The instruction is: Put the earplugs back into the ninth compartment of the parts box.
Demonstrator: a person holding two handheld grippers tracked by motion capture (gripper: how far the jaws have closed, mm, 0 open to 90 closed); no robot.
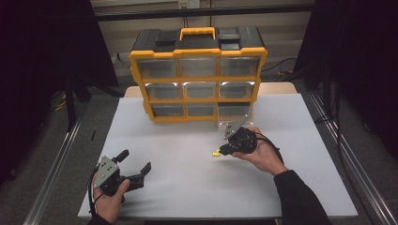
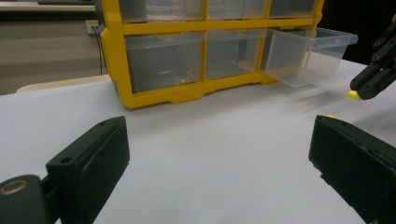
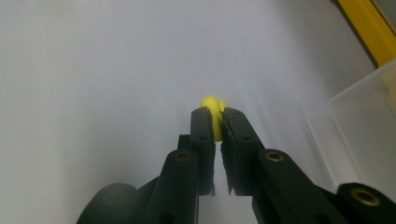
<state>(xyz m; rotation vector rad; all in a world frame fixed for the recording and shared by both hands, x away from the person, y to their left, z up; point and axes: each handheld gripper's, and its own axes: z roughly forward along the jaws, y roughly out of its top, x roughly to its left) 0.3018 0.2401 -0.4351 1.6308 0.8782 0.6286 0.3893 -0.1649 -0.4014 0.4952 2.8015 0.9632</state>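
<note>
Where pinched, small yellow piece [image 3: 212,106] looks rounded.

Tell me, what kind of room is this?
Probably a lab or workshop: a white table ringed by black curtains, a yellow-and-black plastic drawer cabinet, and black hand-held two-jaw grippers.

Right gripper [image 1: 222,151] gripping yellow piece [image 1: 216,153]

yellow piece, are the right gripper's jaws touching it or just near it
Touching. The right gripper view shows the right gripper with both black jaws closed against the small yellow piece, no gap on either side, its tip poking out past them.
</note>
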